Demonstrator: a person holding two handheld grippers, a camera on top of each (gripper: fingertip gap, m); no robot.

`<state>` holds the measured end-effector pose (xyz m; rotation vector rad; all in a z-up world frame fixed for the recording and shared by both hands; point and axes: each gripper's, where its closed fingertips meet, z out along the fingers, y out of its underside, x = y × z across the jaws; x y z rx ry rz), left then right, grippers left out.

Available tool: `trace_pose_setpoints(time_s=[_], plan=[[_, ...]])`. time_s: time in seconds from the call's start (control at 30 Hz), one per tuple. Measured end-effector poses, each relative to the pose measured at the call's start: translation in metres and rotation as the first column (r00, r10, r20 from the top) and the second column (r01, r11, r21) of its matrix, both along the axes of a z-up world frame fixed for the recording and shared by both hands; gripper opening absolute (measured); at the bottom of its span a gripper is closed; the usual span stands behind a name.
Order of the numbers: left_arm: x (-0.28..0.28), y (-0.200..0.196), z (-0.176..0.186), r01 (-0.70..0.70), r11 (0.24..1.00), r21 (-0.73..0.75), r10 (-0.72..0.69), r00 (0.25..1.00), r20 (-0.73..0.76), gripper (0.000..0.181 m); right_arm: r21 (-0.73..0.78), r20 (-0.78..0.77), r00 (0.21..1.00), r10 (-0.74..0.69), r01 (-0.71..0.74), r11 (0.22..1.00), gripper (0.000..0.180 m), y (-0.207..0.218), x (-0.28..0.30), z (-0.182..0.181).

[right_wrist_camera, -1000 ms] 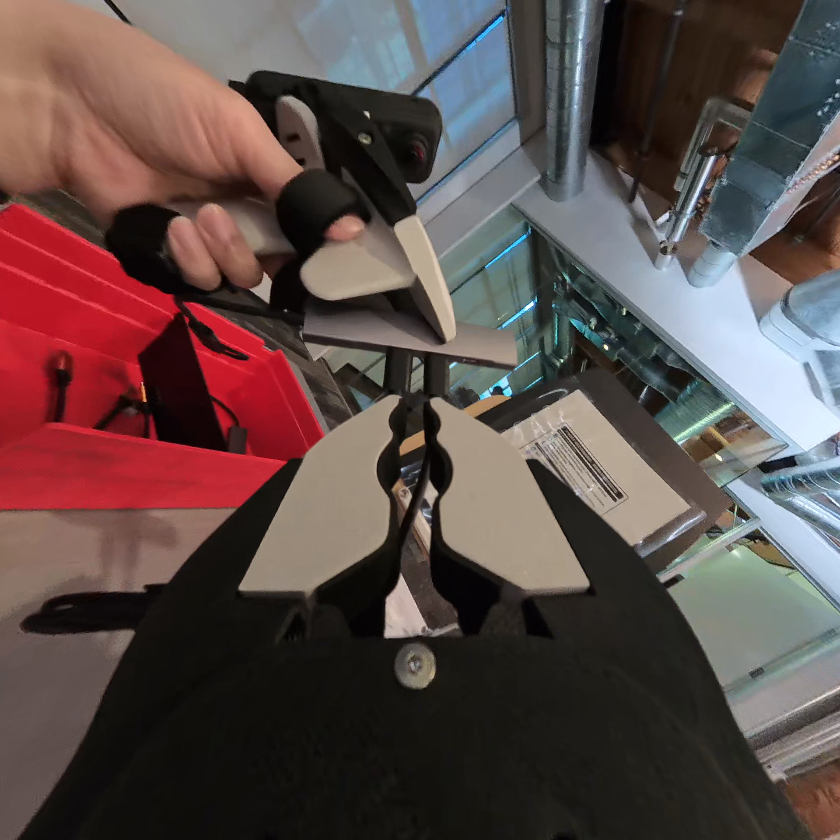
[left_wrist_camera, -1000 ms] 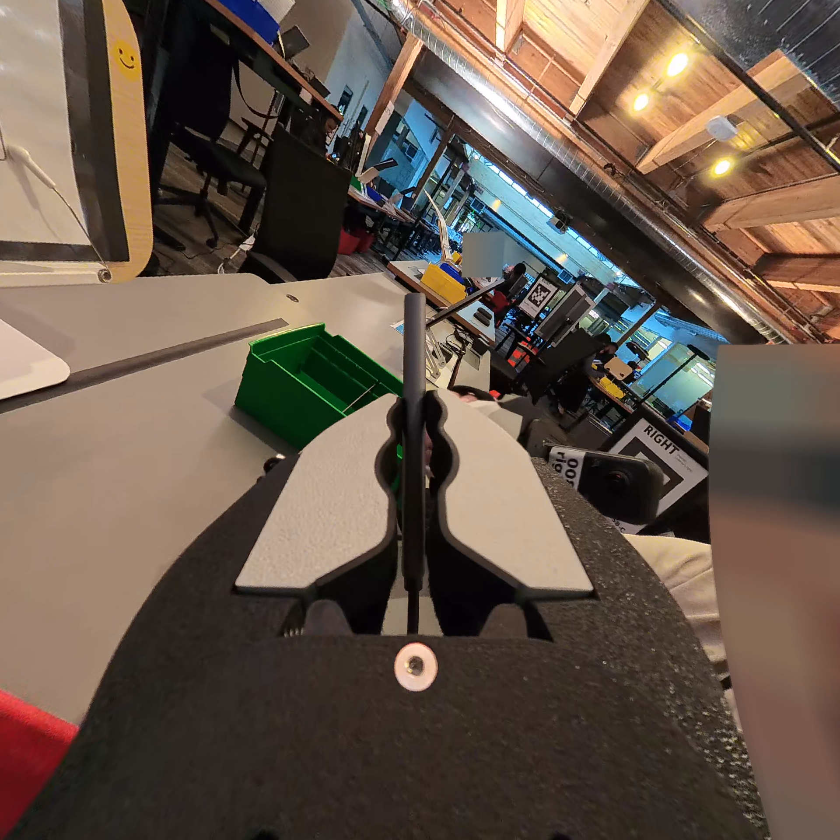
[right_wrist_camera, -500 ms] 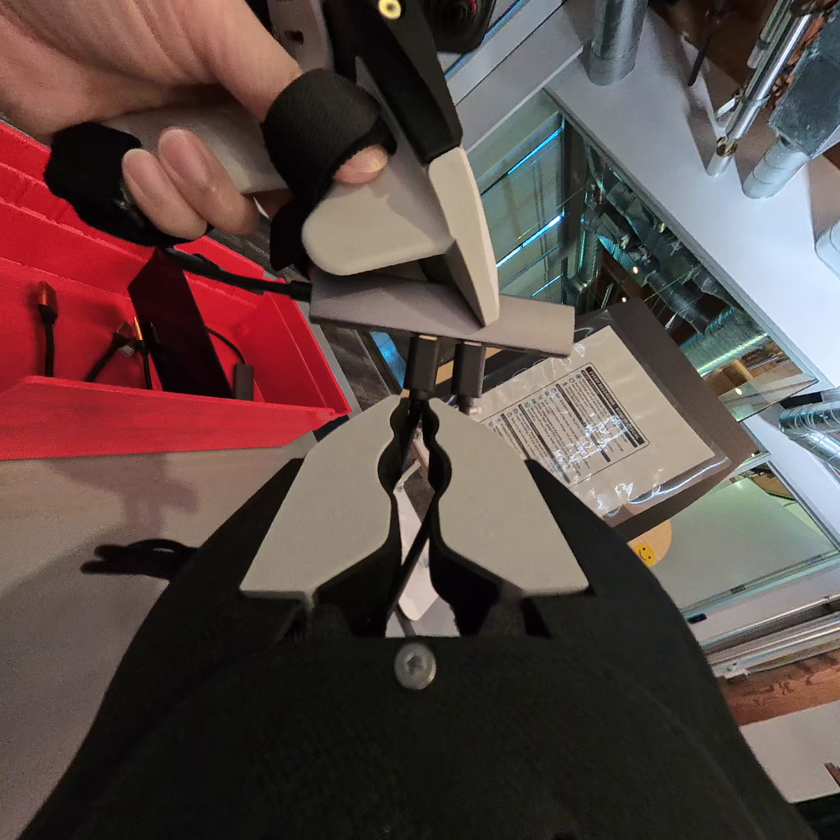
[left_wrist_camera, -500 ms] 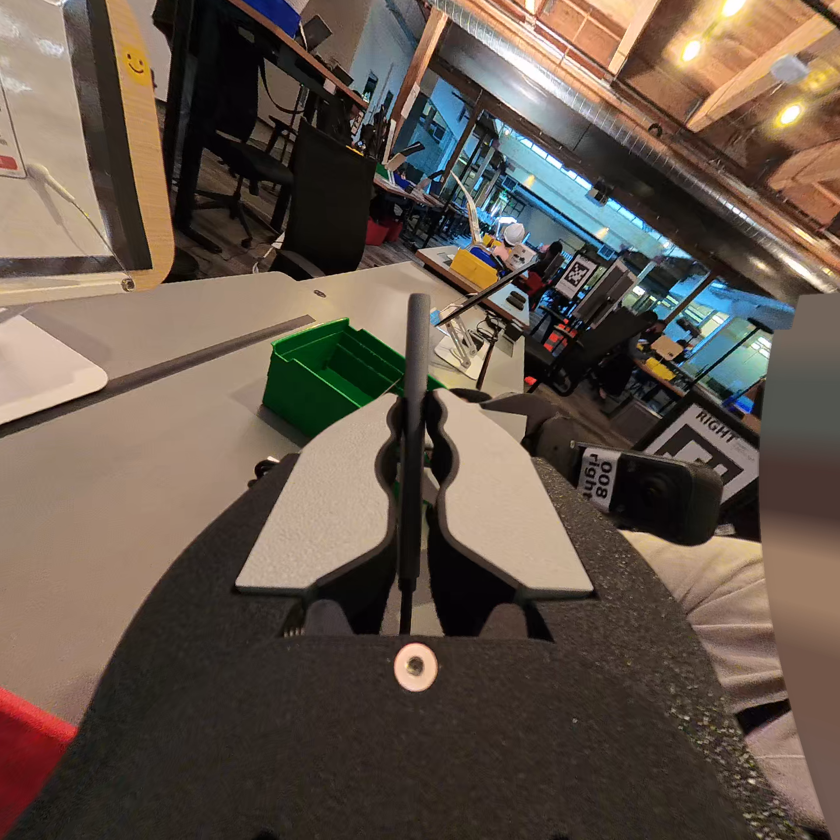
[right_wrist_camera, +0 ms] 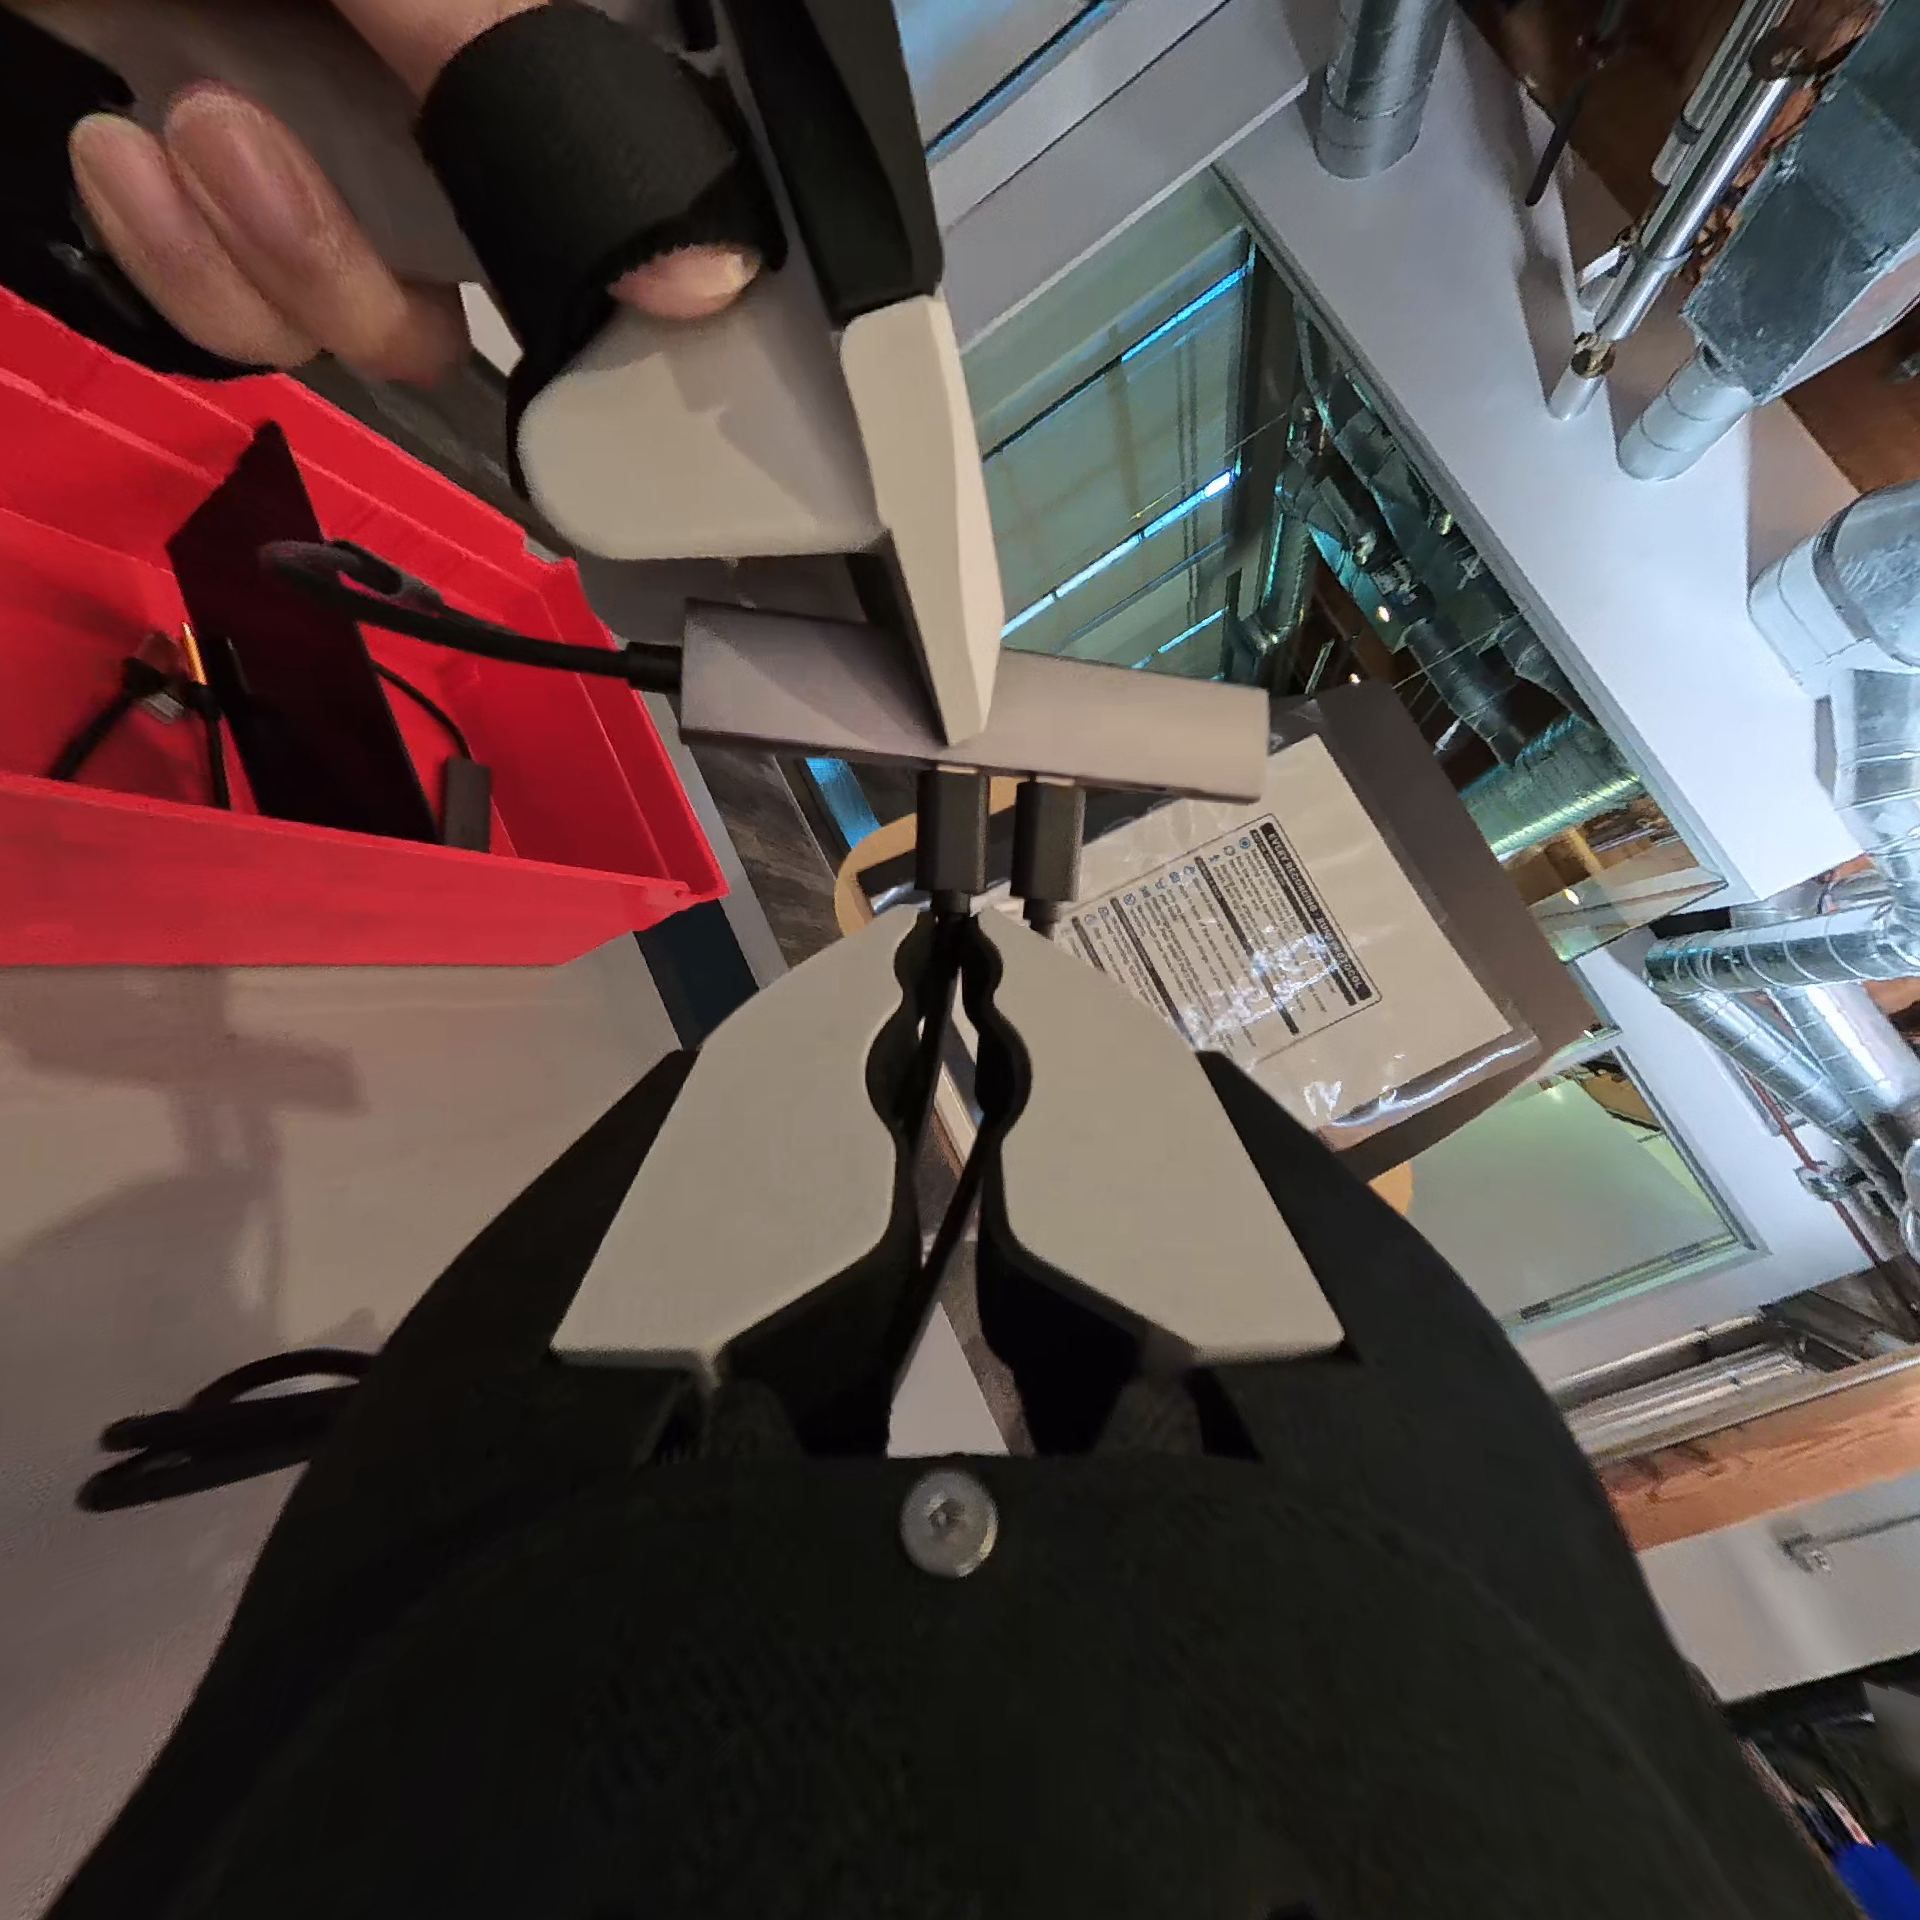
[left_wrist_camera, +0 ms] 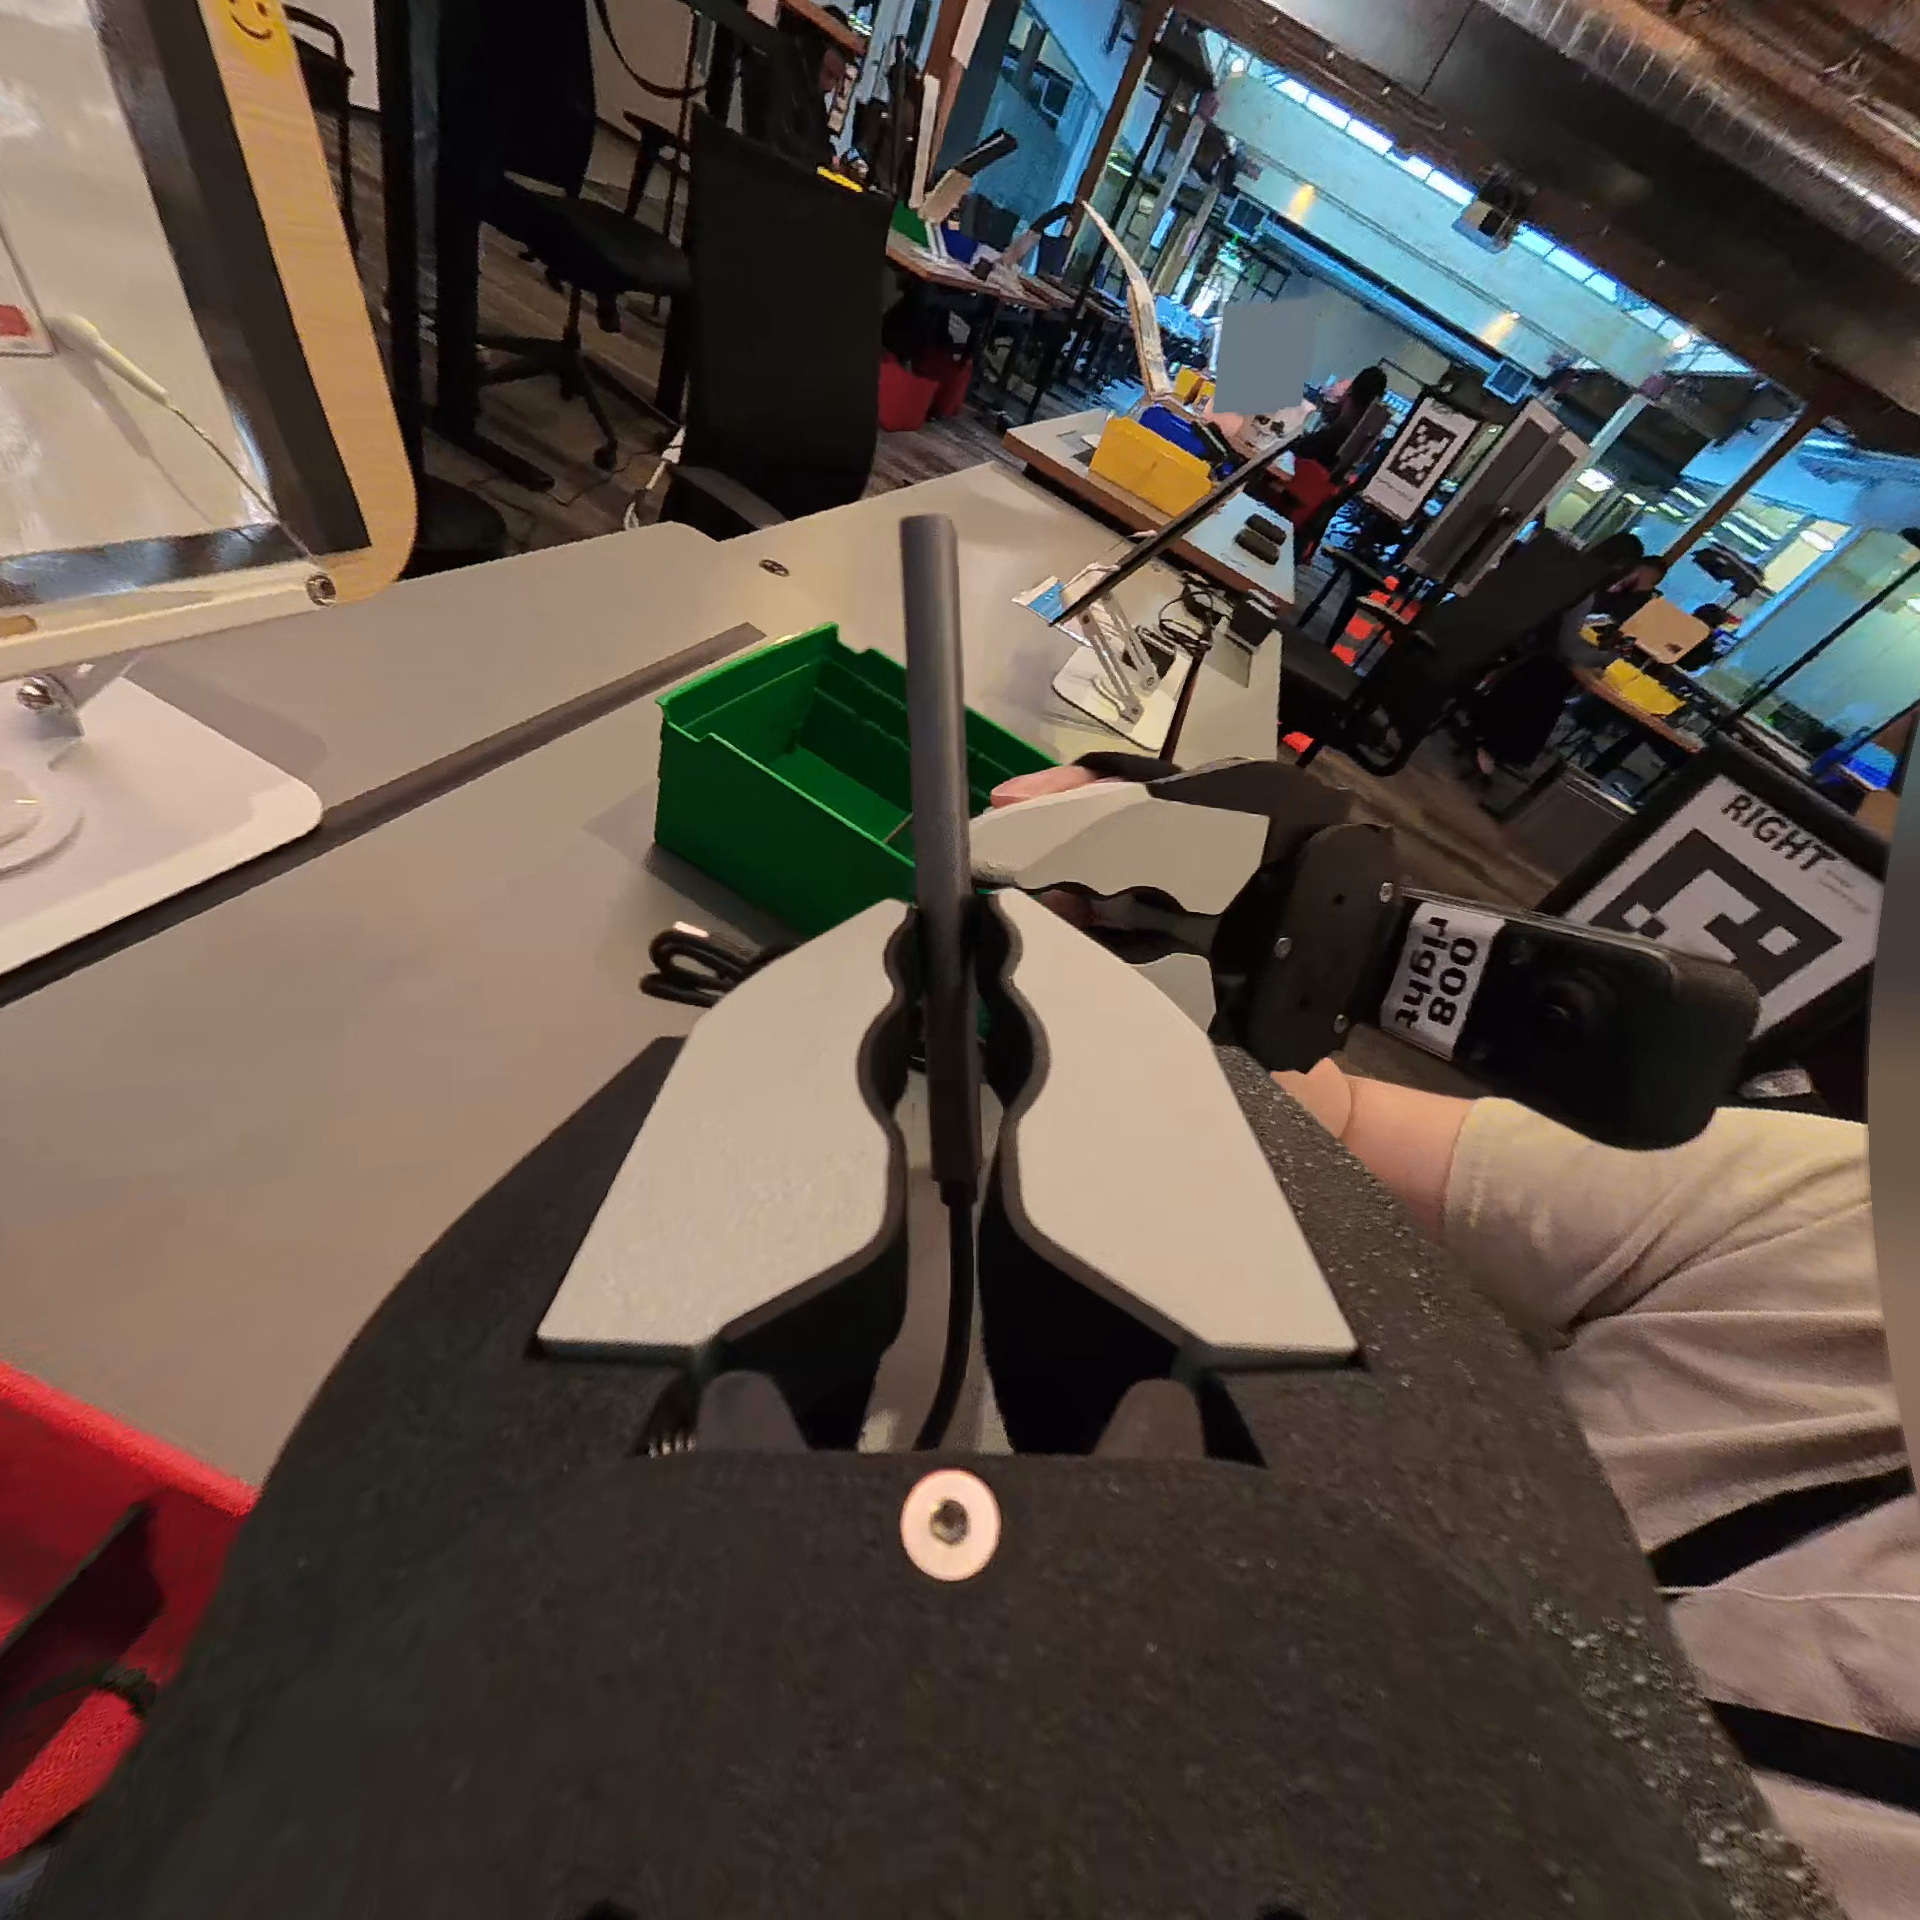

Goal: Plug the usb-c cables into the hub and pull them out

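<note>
Closer now: hub (right_wrist_camera: 971, 717) and right gripper (right_wrist_camera: 961, 920) have drawn together, both USB-C plugs (right_wrist_camera: 951, 831) seated.

I hold the grey hub clamped edge-on in my left gripper (left_wrist_camera: 940, 914), above the grey table (left_wrist_camera: 312, 1039). My right gripper is pinched on the left plug's cable (right_wrist_camera: 935, 1174). Insertion looks done; pulling out comes next. Red bin (right_wrist_camera: 312, 883) and green bin (left_wrist_camera: 790, 790) lie beyond.

Hub (right_wrist_camera: 1091, 727) was plain grey, cables (right_wrist_camera: 940, 1049) black, one bin (right_wrist_camera: 312, 883) bright red and the other bin (left_wrist_camera: 774, 790) green — gripper fingers (left_wrist_camera: 748, 1153) light grey on black.
</note>
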<state>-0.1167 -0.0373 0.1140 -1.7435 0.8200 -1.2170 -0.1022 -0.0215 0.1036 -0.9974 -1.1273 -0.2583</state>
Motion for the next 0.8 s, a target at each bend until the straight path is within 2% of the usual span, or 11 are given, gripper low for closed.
trace_pose_setpoints(time_s=[0.27,0.5,0.8], plan=[[0.004,-0.007,0.012,0.047,0.999,0.028,-0.049,0.997,0.067,0.009,0.058,0.000,0.999,0.042,-0.042,0.997,0.005,-0.008,0.002,0.009],[0.007,-0.004,0.009,0.057,0.996,-0.062,-0.051,0.993,0.108,0.008,0.125,0.019,0.999,0.033,-0.035,0.991,0.004,-0.007,0.004,0.008],[0.011,-0.004,0.016,0.074,0.997,-0.018,-0.070,0.986,0.152,0.008,0.191,0.034,0.999,0.025,-0.031,0.981,0.005,-0.007,0.008,0.013]])
